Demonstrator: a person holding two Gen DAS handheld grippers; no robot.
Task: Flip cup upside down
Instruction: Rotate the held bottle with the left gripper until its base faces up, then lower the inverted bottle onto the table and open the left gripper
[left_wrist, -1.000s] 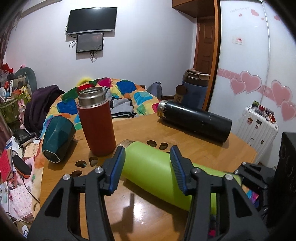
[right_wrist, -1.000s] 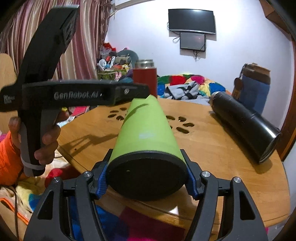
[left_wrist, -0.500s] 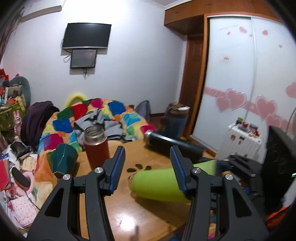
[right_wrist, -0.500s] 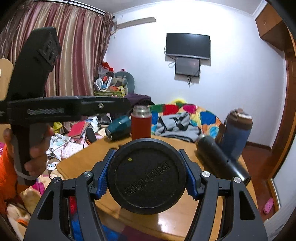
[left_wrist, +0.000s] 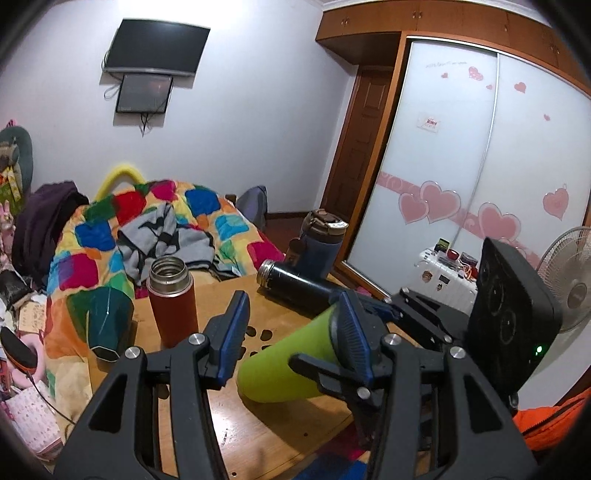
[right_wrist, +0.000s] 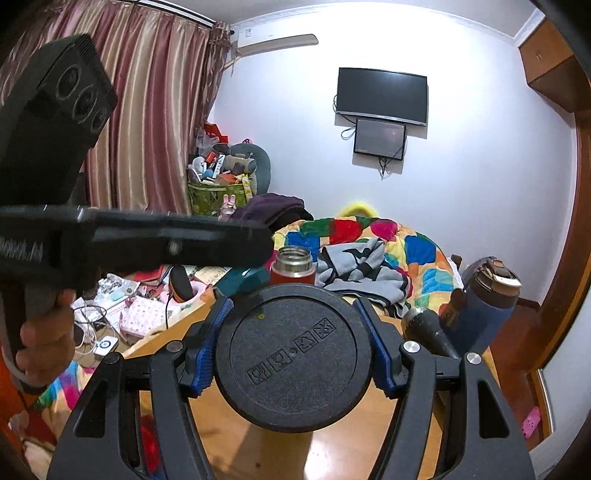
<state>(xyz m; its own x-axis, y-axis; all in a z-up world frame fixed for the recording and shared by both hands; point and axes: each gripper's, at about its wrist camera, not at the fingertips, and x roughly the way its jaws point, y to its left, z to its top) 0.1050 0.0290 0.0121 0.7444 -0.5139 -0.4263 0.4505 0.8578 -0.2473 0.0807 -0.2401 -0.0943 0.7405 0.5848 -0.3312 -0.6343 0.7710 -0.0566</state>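
Two grippers are in play, and only one carries a load.

1. Table (left_wrist: 258, 435): round and wooden, with cut-out holes just in front of the red flask (left_wrist: 171, 310), which stands upright on it. In the left wrist view there is bare wood nearer the camera than the red flask. The table's near edge lies not far beyond that.

2. Green cup (left_wrist: 288, 362): on the right of the red flask and nearer the camera. It is tilted, with its mouth end low toward the table. Whether the rim touches the wood cannot be told. The right wrist view shows its black base (right_wrist: 293, 365) end-on.

3. Right gripper (right_wrist: 293, 332): clamped on the cup at its base end.

4. Left gripper (left_wrist: 291, 306): jaws wide and empty, hovering over the cup.

5. Black flask (left_wrist: 299, 291): lying on its side, to the right of the red flask and farther back.

6. Teal cup (left_wrist: 107, 325): on its side left of the red flask, at the table's edge.

Assessment: the flip appears half done. The next move calls for turning the cup further until its mouth faces straight down, then setting it on the bare wood in front of the red flask. The risks are knocking the red flask and landing too close to the near edge.
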